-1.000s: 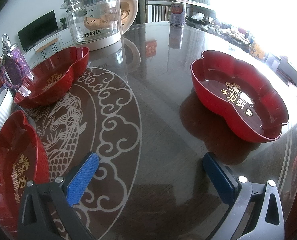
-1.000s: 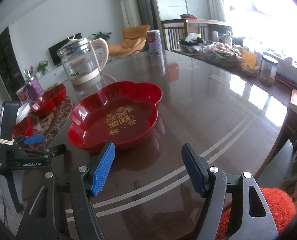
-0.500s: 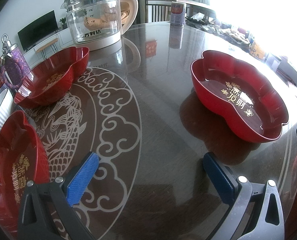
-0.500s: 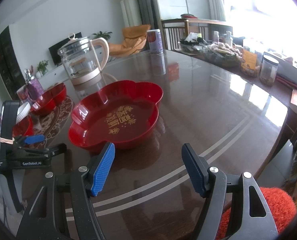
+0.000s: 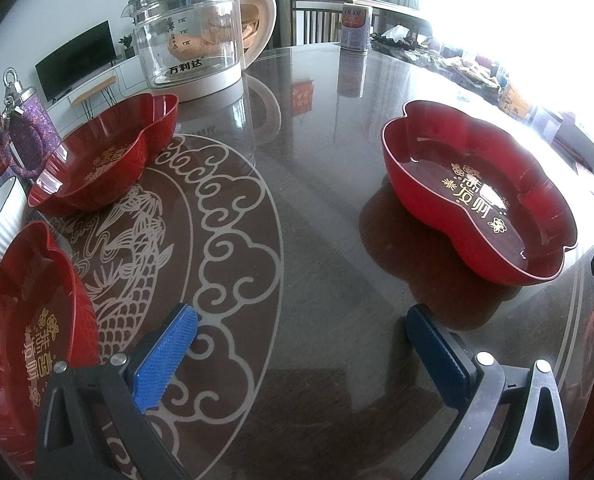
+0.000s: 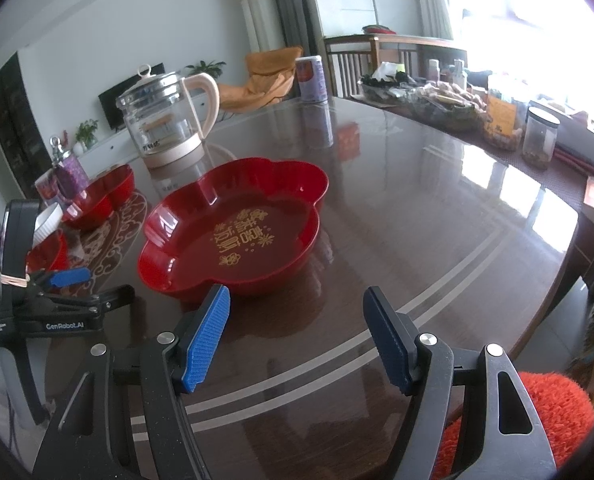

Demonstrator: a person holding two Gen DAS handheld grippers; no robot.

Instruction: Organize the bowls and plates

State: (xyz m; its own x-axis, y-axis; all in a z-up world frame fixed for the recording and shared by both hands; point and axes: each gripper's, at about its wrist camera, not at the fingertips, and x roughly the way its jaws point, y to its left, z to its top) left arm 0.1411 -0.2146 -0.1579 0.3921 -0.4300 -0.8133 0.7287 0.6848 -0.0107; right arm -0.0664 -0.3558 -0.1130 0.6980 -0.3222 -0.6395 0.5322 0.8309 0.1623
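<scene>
Left wrist view shows three red flower-shaped dishes lying apart on the counter (image 5: 317, 208): a large dish (image 5: 477, 196) at 2 o'clock, a second dish (image 5: 97, 164) at 10 o'clock, a third dish (image 5: 21, 320) at 8 o'clock. Nothing looks stacked yet, so the sorting seems barely begun. Left tool (image 5: 301, 348) and right tool (image 6: 297, 332) both hang spread and hold nothing; the large dish sits just ahead of the right tool.

1. Table (image 5: 317, 208) carries three flower-shaped bowls: near-left bowl (image 5: 13, 332); far-left bowl (image 5: 105, 160) behind it; right bowl (image 5: 477, 192) well apart.
2. Kettle (image 5: 201, 36) behind far-left bowl; can (image 5: 355, 24) farther right.
</scene>
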